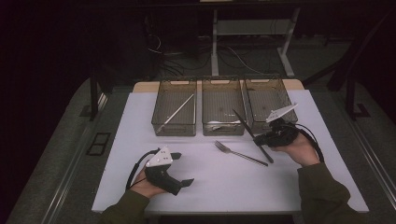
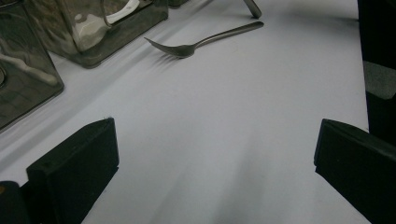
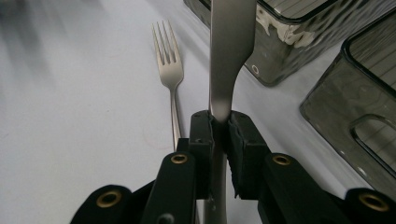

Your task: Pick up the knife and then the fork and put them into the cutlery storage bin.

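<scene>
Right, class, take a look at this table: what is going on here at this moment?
A person is working at a table with a gripper in each hand. The right gripper is shut on a table knife, held off the white mat near the middle bin of three clear bins. A fork lies on the mat beside it. The left gripper rests near the front edge, jaws open and holding nothing. The left bin holds a long thin utensil.

Three clear plastic bins point(image 1: 223, 113) stand side by side at the far edge of the white mat point(image 1: 219, 182); a steel fork point(image 1: 240, 153) lies just near of the middle bin.
</scene>
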### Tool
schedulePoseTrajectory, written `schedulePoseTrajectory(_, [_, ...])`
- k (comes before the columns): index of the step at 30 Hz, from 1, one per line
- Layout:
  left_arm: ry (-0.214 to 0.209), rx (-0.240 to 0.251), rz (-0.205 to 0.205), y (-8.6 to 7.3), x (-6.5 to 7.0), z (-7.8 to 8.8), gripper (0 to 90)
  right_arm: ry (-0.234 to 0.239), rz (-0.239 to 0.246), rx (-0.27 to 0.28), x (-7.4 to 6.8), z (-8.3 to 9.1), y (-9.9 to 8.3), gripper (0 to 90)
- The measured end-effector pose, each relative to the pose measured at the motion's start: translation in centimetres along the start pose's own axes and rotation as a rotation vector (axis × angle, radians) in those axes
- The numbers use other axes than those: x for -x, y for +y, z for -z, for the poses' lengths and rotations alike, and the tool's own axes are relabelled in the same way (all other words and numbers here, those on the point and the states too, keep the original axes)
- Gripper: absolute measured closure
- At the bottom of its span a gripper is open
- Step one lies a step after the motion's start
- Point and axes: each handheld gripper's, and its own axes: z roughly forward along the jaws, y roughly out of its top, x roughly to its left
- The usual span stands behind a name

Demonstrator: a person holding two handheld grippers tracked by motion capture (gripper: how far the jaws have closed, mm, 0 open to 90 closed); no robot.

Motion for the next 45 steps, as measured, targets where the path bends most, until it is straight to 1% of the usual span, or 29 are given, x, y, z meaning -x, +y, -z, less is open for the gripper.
schedulePoseTrajectory(5, [0.000,-0.002,0.000,0.0,0.0,0.0,0.0,0.006,-0.007,0.023,0.0,0.3,0.1,80.3])
schedulePoseTrajectory(9, [0.001,-0.001,0.000,0.0,0.0,0.0,0.0,0.001,-0.008,0.040,0.0,0.6,0.1,80.3])
schedulePoseTrajectory(10, [0.002,0.000,0.002,0.0,0.0,0.0,0.0,-0.003,-0.010,0.055,0.1,0.9,0.1,80.3])
schedulePoseTrajectory(11, [0.002,0.000,0.002,0.0,0.0,0.0,0.0,-0.003,-0.010,0.055,0.1,0.9,0.1,80.3])
schedulePoseTrajectory(12, [0.002,0.001,0.002,0.0,0.0,0.0,0.0,-0.005,-0.015,0.073,0.1,1.4,0.2,80.3])
schedulePoseTrajectory(13, [0.002,0.001,0.002,0.0,0.0,0.0,0.0,-0.005,-0.015,0.073,0.1,1.4,0.2,80.3])
schedulePoseTrajectory(14, [0.003,0.002,0.005,0.0,0.0,0.0,0.0,-0.009,-0.017,0.090,0.2,1.8,0.3,80.3])
schedulePoseTrajectory(15, [0.003,0.002,0.005,0.0,0.0,0.0,0.0,-0.009,-0.017,0.090,0.2,1.8,0.3,80.3])
schedulePoseTrajectory(17, [0.004,0.004,0.005,0.0,0.0,0.0,0.0,-0.034,-0.020,0.105,0.4,2.7,0.6,80.3])
schedulePoseTrajectory(19, [0.003,0.006,0.005,0.0,0.1,0.0,0.0,-0.040,-0.022,0.115,0.5,3.0,0.7,80.3])
schedulePoseTrajectory(20, [0.002,0.005,0.007,0.0,0.1,0.0,0.0,-0.052,-0.029,0.133,0.8,3.6,1.0,80.3])
schedulePoseTrajectory(22, [0.002,0.003,0.007,0.0,0.1,0.0,0.0,-0.065,-0.034,0.157,1.2,4.3,1.3,80.2])
schedulePoseTrajectory(23, [0.002,0.003,0.007,0.0,0.1,0.0,0.0,-0.065,-0.034,0.157,1.2,4.3,1.3,80.2])
schedulePoseTrajectory(24, [0.001,0.003,0.006,0.0,0.0,0.0,0.0,-0.076,-0.042,0.166,1.6,4.8,1.8,80.2])
schedulePoseTrajectory(25, [0.001,0.003,0.006,0.0,0.0,0.0,0.0,-0.076,-0.042,0.166,1.6,4.8,1.8,80.2])
schedulePoseTrajectory(26, [0.001,0.004,0.008,0.0,0.0,0.0,0.0,-0.097,-0.043,0.169,2.1,5.4,2.4,80.2])
schedulePoseTrajectory(33, [0.002,0.005,0.006,0.0,0.0,0.0,0.0,-0.162,-0.063,0.187,4.0,6.8,4.4,80.2])
schedulePoseTrajectory(34, [0.002,0.005,0.006,0.0,0.0,0.0,0.0,-0.174,-0.067,0.189,4.3,6.9,4.6,80.2])
schedulePoseTrajectory(35, [0.002,0.005,0.006,0.0,0.0,0.0,0.0,-0.174,-0.067,0.189,4.3,6.9,4.6,80.2])
schedulePoseTrajectory(36, [0.000,0.009,0.009,0.0,0.0,0.0,0.0,-0.193,-0.080,0.187,5.0,7.0,5.0,80.2])
schedulePoseTrajectory(38, [0.000,0.007,0.010,-0.1,0.0,0.0,0.0,-0.212,-0.092,0.193,5.8,7.2,5.2,80.2])
schedulePoseTrajectory(39, [0.000,0.007,0.010,-0.1,0.0,0.0,0.0,-0.212,-0.092,0.193,5.8,7.2,5.2,80.2])
schedulePoseTrajectory(40, [-0.001,0.006,0.011,0.0,0.0,0.0,0.0,-0.236,-0.103,0.199,6.6,7.2,5.4,80.2])
schedulePoseTrajectory(42, [-0.002,0.006,0.011,-0.1,0.0,0.0,0.0,-0.259,-0.120,0.197,7.3,7.1,5.5,80.2])
schedulePoseTrajectory(45, [-0.002,0.006,0.013,-0.1,0.0,0.0,0.0,-0.289,-0.133,0.202,8.4,6.9,5.3,80.2])
